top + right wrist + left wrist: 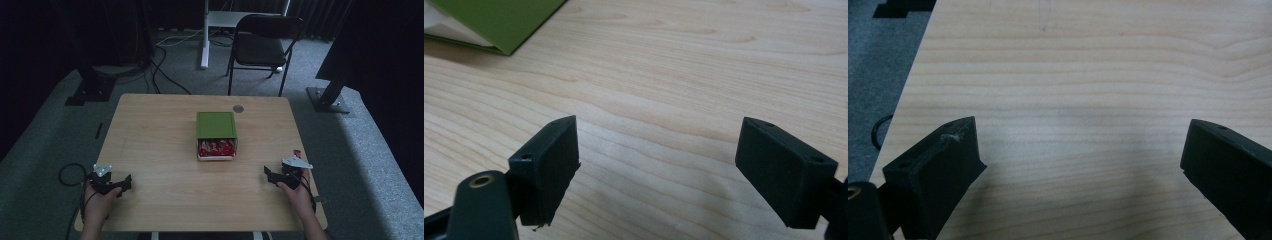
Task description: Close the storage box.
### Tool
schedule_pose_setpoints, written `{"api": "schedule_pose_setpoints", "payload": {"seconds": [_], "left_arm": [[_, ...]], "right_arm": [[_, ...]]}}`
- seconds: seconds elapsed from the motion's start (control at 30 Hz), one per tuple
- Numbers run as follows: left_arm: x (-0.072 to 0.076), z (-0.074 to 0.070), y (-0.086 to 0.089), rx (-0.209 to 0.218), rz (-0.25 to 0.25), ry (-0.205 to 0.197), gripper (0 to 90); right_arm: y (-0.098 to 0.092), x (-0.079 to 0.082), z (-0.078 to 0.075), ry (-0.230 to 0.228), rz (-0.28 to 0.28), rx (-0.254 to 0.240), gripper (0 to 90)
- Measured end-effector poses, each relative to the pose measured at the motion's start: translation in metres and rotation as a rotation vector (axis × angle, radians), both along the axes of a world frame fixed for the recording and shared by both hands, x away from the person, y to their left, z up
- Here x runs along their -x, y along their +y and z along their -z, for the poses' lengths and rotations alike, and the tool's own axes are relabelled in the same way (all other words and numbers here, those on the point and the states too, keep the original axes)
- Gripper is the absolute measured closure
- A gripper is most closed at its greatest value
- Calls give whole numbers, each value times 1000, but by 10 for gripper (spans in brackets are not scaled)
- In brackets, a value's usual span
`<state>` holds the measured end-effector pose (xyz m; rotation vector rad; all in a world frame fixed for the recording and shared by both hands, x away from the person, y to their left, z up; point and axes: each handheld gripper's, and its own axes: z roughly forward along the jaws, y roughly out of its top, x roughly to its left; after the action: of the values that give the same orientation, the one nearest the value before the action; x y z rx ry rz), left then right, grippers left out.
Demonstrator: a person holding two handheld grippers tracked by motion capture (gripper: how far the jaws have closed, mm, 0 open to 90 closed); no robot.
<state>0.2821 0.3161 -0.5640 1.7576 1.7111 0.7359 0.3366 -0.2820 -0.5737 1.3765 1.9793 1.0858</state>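
A green lid (pixel 215 124) lies shifted back on a white box (pixel 216 157) in the middle of the wooden table (pixel 160 150), leaving red packets (pixel 216 147) showing at the box's near end. My left gripper (pixel 127 182) rests at the table's near left, held by a hand, jaws wide open over bare wood (pixel 1078 150). My right gripper (pixel 268 174) sits at the near right, also open with nothing between its jaws (pixel 656 165). A corner of the green lid (pixel 499 20) shows at the top left of the right gripper view.
A small grey disc (pixel 238 108) lies on the table behind the box. A black folding chair (pixel 262 45) and a white desk leg (pixel 205 35) stand beyond the far edge. Dark stand bases (pixel 92 90) sit on the grey carpet either side.
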Motion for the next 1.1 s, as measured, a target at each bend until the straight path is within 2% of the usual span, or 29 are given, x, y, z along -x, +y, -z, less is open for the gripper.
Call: {"api": "schedule_pose_setpoints", "payload": {"seconds": [0.17, 0.4, 0.47, 0.53, 1.1], "left_arm": [[1, 5, 3, -7, -5, 25, 34], [1, 6, 2, -24, -3, 31, 34], [1, 6, 2, -24, -7, 30, 34], [1, 6, 2, -25, -9, 31, 34], [1, 6, 1, -22, -19, 30, 29]], "right_arm": [[4, -3, 1, 28, -1, 36, 171], [10, -7, 3, 88, -30, 100, 167], [10, -7, 3, 92, -35, 100, 157], [9, -8, 4, 111, -14, 86, 128], [10, -7, 4, 113, -6, 87, 120]]}}
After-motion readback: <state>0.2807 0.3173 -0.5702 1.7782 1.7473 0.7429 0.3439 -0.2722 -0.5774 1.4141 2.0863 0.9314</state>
